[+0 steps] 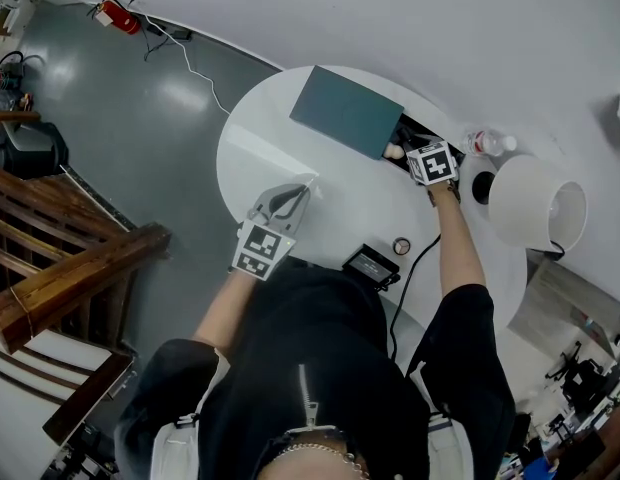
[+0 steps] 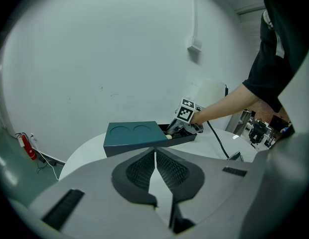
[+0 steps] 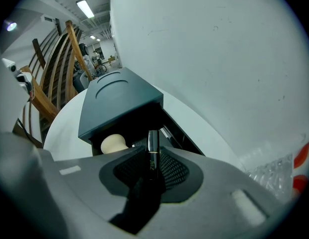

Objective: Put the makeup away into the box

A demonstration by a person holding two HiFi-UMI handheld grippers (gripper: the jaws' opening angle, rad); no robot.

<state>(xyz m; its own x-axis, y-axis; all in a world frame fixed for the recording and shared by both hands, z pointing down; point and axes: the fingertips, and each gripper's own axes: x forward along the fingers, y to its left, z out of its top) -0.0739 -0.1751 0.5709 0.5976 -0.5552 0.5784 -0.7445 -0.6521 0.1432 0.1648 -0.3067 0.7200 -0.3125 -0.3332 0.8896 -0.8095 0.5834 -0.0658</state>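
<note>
A round white table (image 1: 330, 203) stands against a pale wall, with the teal box (image 3: 117, 103) on its far side, inner tray slid open. The black makeup tube (image 3: 153, 146) could catch the tray's edge or land askew on the beige sponge (image 3: 113, 144) if released while tilted. The right gripper (image 3: 152, 158) clamps it between its pads, tip just over the opening. The left gripper (image 2: 155, 166) is closed and empty, well apart on the near left.

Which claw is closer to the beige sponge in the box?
Right. The right claw, shut on a black tube, is at the open end of the box, beside the sponge; the left claw, shut and empty, hangs well short of the box.
</note>
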